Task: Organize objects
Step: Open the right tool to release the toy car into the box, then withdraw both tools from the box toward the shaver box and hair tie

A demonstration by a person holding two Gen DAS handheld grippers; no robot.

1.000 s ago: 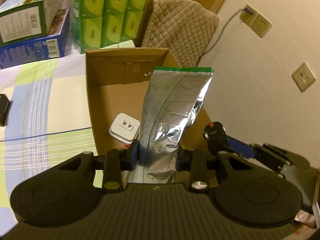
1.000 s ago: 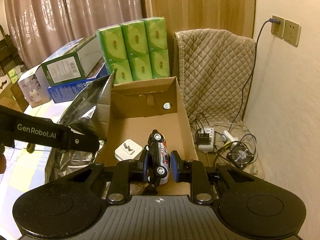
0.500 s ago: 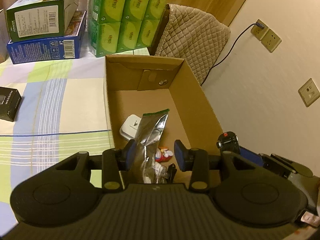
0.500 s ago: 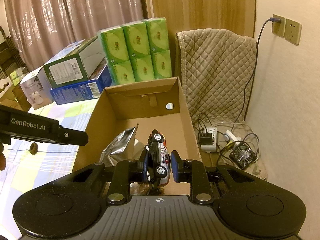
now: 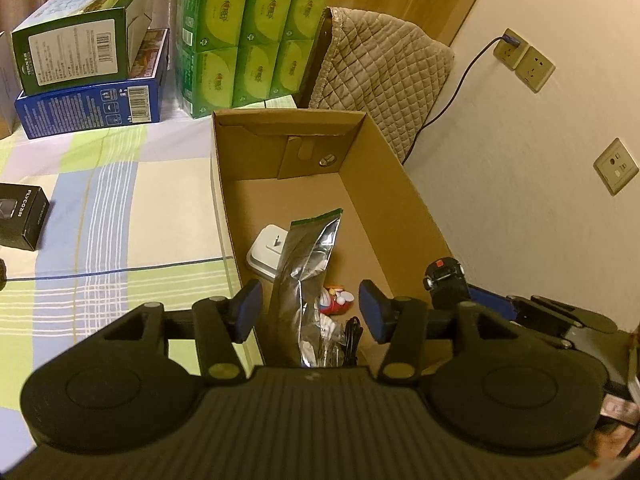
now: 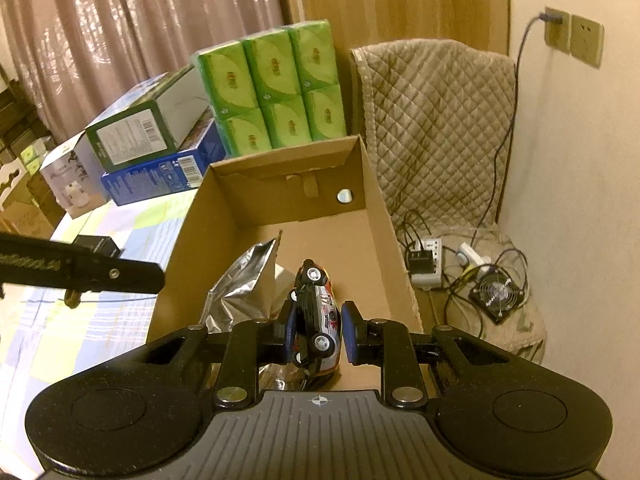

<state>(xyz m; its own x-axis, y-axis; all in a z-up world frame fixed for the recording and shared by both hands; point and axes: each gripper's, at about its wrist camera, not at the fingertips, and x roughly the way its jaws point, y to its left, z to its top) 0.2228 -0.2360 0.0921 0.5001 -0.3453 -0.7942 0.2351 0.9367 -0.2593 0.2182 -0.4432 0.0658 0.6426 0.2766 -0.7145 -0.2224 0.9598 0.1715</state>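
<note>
An open cardboard box stands on the bed. Inside it a silver foil bag leans upright beside a white plug adapter, a small red and white toy and a black cable. My left gripper is open above the box's near end, the bag free between its fingers. My right gripper is shut on a toy car and holds it over the box's near end. The car and right gripper show in the left wrist view.
A green tissue pack and stacked green and blue boxes stand behind the box. A small black box lies on the striped bedsheet. A quilted chair, power strip and small fan are by the right wall.
My left gripper opened and let go of the foil bag, which dropped into the box, then drew back. My right gripper kept hold of the toy car and shifted slightly.
</note>
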